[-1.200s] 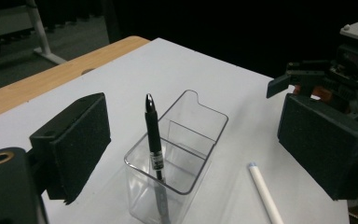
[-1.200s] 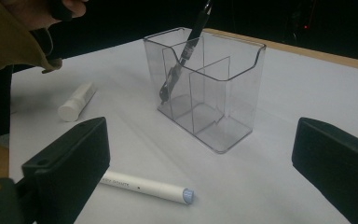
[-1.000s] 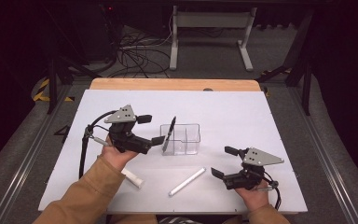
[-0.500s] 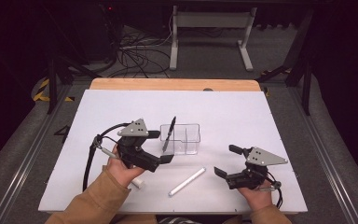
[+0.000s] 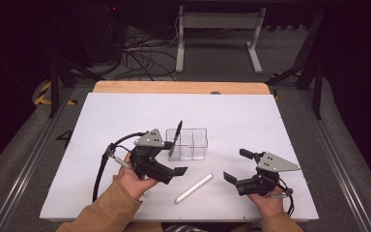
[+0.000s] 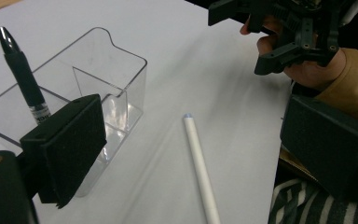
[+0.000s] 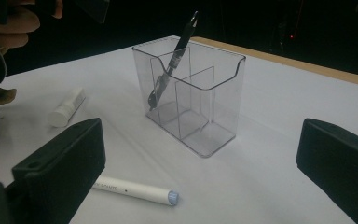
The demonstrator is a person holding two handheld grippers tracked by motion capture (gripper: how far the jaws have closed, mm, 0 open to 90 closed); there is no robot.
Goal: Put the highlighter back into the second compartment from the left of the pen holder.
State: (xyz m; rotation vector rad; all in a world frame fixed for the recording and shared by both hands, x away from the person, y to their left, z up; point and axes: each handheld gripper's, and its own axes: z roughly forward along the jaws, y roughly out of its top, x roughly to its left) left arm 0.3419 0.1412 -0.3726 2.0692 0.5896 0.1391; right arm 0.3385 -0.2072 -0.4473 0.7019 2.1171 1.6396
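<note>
Lying slantwise, near end left, the white pen (image 5: 193,188) sits between both open, empty grippers, just right of the left gripper (image 5: 170,164).

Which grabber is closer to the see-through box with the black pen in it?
Left. The left gripper sits right beside the clear box, just at its near left corner where the black pen stands. The right gripper is farther off, to the box's right and nearer the person.

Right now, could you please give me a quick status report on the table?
Left gripper open, empty, beside clear holder. Right gripper open, empty. Black pen stands in holder; white pen lies flat between grippers. Nothing blocking it.
</note>
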